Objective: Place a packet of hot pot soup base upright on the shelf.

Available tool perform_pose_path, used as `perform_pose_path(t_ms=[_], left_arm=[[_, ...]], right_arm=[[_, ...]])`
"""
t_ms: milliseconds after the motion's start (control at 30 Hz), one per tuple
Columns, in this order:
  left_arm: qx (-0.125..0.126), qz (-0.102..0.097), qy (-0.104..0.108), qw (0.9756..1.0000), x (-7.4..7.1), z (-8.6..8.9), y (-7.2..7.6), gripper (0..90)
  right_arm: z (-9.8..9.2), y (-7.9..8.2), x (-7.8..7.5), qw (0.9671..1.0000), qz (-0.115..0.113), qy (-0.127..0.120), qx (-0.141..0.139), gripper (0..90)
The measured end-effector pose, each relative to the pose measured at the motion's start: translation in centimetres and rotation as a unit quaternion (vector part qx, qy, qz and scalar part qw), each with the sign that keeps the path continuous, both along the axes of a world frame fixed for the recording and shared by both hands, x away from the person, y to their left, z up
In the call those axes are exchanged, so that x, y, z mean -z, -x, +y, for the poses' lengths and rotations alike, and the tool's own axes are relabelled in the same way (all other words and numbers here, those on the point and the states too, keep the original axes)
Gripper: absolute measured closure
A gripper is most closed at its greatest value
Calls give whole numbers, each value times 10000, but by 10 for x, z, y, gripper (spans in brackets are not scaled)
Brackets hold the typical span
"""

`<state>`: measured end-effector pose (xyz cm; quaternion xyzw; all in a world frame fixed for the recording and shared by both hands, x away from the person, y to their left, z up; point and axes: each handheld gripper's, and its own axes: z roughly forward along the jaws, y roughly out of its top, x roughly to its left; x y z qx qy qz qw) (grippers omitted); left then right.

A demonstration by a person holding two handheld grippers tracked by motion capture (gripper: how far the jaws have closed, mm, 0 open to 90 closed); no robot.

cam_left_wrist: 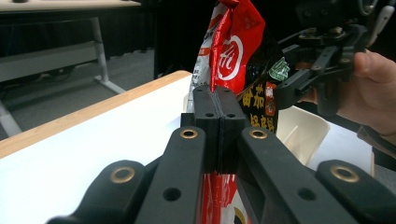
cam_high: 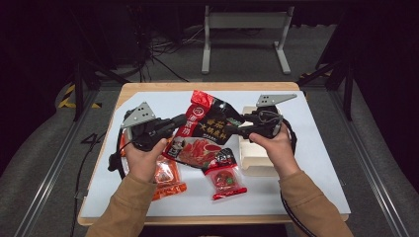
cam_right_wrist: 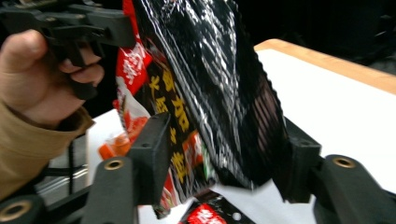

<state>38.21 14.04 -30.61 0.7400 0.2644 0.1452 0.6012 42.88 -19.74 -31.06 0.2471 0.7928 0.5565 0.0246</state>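
A large red and black printed pouch [cam_high: 207, 131] [cam_left_wrist: 231, 51] [cam_right_wrist: 210, 70] is held up above the table between both hands. My left gripper [cam_high: 179, 122] [cam_left_wrist: 218, 112] is shut on the pouch's left edge, its pads pinched flat on the foil. My right gripper [cam_high: 233, 127] [cam_right_wrist: 226, 158] reaches in from the right. Its jaws stand apart with the pouch's crumpled black side between them, and I see no firm press from the pads.
A small red sachet [cam_high: 226, 180] [cam_right_wrist: 205, 215] and an orange packet [cam_high: 167, 178] lie on the white mat [cam_high: 316, 148] under the pouch. A beige open box [cam_high: 252, 158] [cam_left_wrist: 299, 130] sits beneath the right hand. The wooden table edge [cam_high: 197, 219] runs along the front.
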Motion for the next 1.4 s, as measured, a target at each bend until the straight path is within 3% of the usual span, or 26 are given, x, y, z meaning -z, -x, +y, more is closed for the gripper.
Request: perform_pose_path(t_ms=[200,300,667,1033,1200,1400], left_arm=[[56,-15,-13,10000,1,0,0,897],[54,-14,15,10000,2,0,0,897],[58,33,40,10000,4,3,-1,892],[81,30,107,9999,3,7,-1,866],[25,13,116,9999,1,16,0,747],[-122,86,-111,9998,2,24,0,625]], right_arm=[[2,-2,0,9998,84,-9,-182,685],[3,-2,-3,9997,64,-5,-225,716],[5,4,-19,9996,-249,133,-76,764],[8,2,-38,9994,-340,102,62,788],[7,1,-51,9983,-499,248,183,788],[-2,-1,-63,9971,-611,314,339,787]])
